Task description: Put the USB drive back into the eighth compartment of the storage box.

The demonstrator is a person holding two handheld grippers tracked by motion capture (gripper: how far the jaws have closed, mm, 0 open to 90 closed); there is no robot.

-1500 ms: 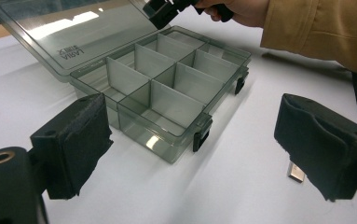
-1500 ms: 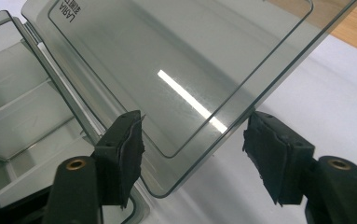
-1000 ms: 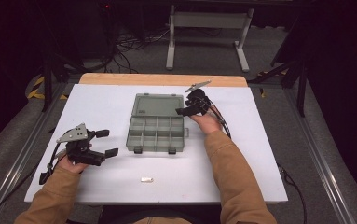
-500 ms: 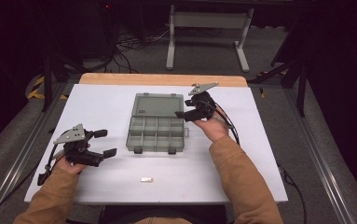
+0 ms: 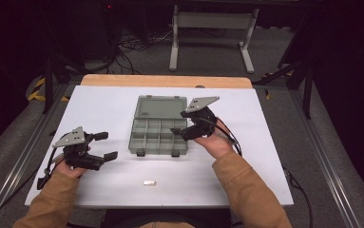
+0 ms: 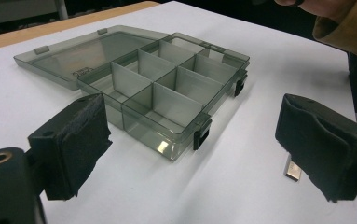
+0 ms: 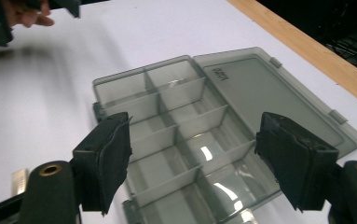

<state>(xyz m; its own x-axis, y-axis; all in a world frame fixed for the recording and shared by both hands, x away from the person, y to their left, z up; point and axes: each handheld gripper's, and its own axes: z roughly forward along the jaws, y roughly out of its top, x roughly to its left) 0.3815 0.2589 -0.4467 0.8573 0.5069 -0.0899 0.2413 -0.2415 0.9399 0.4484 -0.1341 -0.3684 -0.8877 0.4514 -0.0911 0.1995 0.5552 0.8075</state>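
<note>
**Open box between our two grippers**

We see the white table [image 5: 113, 102] carrying a grey see-through box [image 5: 159, 127] at its middle, lid folded flat toward the far edge, its compartments bare. Our right gripper [image 5: 182, 122] hovers over the box's right side, jaws spread wide apart and holding nothing. Our left gripper [image 5: 104, 145] sits well to the left of the box, low over the table, jaws likewise wide apart. A small metal piece [image 5: 149, 182] lies on the table near the front edge, apart from the box.
</note>
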